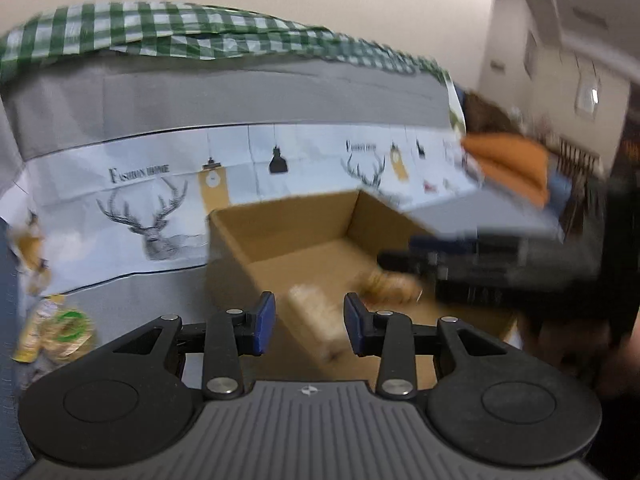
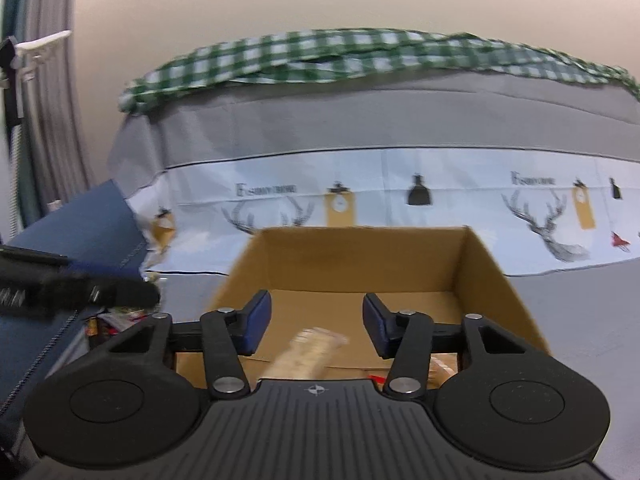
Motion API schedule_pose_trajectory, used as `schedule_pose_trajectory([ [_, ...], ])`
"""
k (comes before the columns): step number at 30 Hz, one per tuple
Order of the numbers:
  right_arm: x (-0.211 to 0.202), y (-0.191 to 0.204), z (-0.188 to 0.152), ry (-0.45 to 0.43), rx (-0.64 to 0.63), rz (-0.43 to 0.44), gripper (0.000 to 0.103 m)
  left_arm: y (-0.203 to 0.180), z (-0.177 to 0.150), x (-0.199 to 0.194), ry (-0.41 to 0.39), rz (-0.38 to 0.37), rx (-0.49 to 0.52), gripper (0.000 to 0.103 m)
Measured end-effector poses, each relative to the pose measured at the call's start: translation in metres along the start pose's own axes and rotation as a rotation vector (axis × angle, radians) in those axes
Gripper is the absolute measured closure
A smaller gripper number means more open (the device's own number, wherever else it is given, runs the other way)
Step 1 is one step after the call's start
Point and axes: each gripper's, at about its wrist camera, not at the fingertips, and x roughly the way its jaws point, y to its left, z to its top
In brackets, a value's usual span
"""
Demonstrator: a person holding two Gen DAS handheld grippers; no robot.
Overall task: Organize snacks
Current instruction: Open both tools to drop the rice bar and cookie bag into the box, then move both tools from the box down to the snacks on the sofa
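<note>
An open cardboard box (image 1: 280, 232) (image 2: 492, 264) stands on the grey cloth-covered table. A pale snack packet (image 1: 316, 324) (image 2: 308, 354), blurred, is inside the box. My left gripper (image 1: 310, 324) hangs open over the box's near corner, and its blue pads do not touch the packet behind them. My right gripper (image 2: 317, 328) is open above the box's near side, with the packet lower down between its fingers and untouched. A second brownish snack (image 1: 390, 282) lies on the box floor. The right gripper's black body (image 1: 480, 272) shows blurred at the right.
Yellow and green snack packets (image 1: 56, 332) lie on the table left of the box. More packets (image 2: 116, 318) lie beside blue fabric (image 2: 80, 232). A deer-print cloth (image 2: 400, 200) and a green checked cloth (image 1: 180, 32) lie behind. An orange cushion (image 1: 508, 164) sits far right.
</note>
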Motion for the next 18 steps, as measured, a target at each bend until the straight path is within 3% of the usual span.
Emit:
schedule_pose_trajectory([
  [2, 0.000, 0.013, -0.001, -0.003, -0.012, 0.030, 0.052, 0.017, -0.016, -0.007, 0.010, 0.021, -0.104, 0.062],
  [6, 0.001, 0.042, -0.004, -0.004, -0.034, 0.097, 0.053, 0.041, -0.027, -0.023, -0.020, 0.072, -0.195, 0.058],
  [13, 0.008, 0.095, -0.015, 0.013, -0.106, 0.258, 0.076, 0.067, -0.030, -0.038, -0.020, 0.144, -0.267, 0.051],
  [18, 0.014, 0.135, -0.028, 0.043, -0.173, 0.358, 0.077, 0.083, -0.032, -0.053, -0.037, 0.190, -0.298, 0.046],
])
